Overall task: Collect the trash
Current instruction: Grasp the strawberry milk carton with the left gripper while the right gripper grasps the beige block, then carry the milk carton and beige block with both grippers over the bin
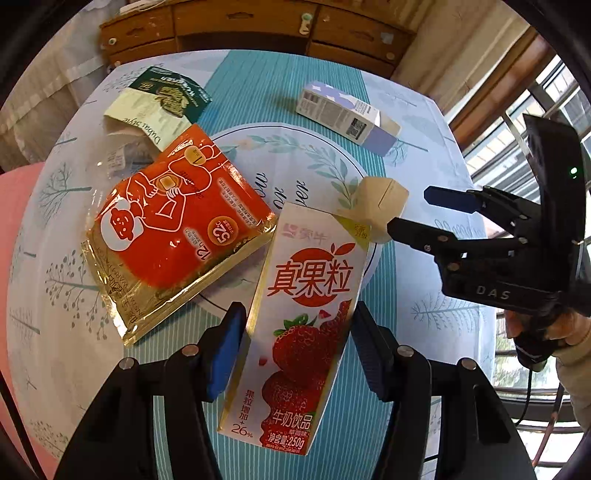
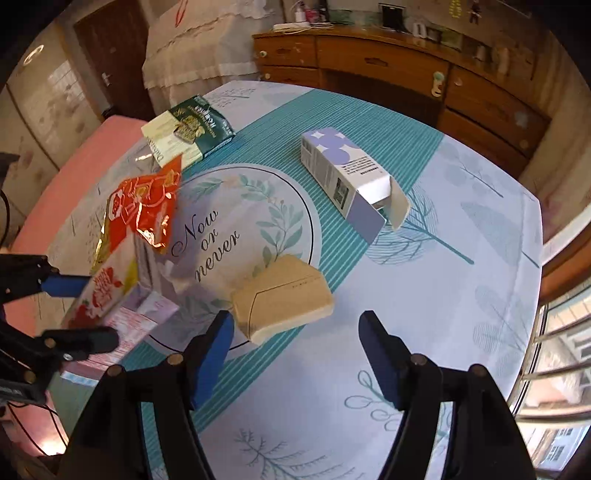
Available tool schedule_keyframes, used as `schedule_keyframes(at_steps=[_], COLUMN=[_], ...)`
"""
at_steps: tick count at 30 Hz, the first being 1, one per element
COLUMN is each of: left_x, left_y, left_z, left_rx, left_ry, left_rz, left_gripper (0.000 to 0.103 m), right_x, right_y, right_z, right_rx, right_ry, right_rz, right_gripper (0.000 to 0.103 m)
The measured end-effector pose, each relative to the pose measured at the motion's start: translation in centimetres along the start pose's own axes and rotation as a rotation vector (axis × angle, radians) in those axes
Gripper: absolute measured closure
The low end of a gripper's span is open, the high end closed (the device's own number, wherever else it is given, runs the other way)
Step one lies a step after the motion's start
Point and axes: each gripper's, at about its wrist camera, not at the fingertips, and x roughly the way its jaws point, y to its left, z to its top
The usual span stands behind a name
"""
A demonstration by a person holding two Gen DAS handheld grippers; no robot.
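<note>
**Left gripper straddling the strawberry milk carton, right one parked over the tan box**

So the left gripper (image 1: 297, 349) is pointing down at the table with the strawberry milk carton (image 1: 303, 314) sitting right between its two blue-padded fingers (image 1: 221, 354). The left pad looks like it's up against the carton's edge, the right one sits just beside the other edge, and it's hard to say whether it's actually pressing yet. Jaws are partly spread, not wide.

The right gripper (image 2: 295, 358) is spread open with nothing between the fingers. It hangs above the tablecloth (image 2: 461, 295), and the small tan cardboard box (image 2: 282, 301) lies just ahead of its left finger, not touching as far as the view shows. A bit of the person's hand (image 1: 535, 332) shows behind that gripper's body in the left wrist view.

Everything else, taking the milk carton as the landmark:
- The tan box is just off the carton's top right corner, next to the folded carton flap.
- The red and gold foil pouch (image 1: 173, 229) lies to the carton's left, its corner right up against the carton's upper edge.
- The green and cream snack box (image 1: 162, 103) is further back on the left, beyond the pouch.
- The white and purple box (image 1: 347, 114), lying on its side with an end flap open, is well behind the carton, to the right.
- A wooden dresser (image 1: 258, 26) stands past the far edge of the table.
</note>
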Motion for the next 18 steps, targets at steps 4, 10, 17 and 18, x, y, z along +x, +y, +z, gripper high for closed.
schedule_keyframes(at_steps=[4,10,17,18], left_x=[-1.0,-0.9,-1.0,-1.1], left_y=[1.5,2.5,2.5,2.5], left_z=[-0.4,-0.8,-0.9,-0.9], left_rx=[-0.052,-0.106,-0.11,-0.108], left_ry=[-0.02,-0.023,-0.033,-0.037], left_rz=[-0.011,-0.02,-0.023,-0.025], left_gripper=[0.047,0.047,0.047,0.047], right_x=[1.1,2.5,2.9,2.7], right_y=[0.0,0.8,1.0,0.8], right_z=[0.7,1.4,1.3,1.2], right_rx=[-0.083,-0.171,-0.132,-0.107], right_ry=[0.007,0.018,0.043,0.04], right_rz=[0.021,-0.012,-0.022,-0.017], right_gripper=[0.028,0.028,0.042,0.042])
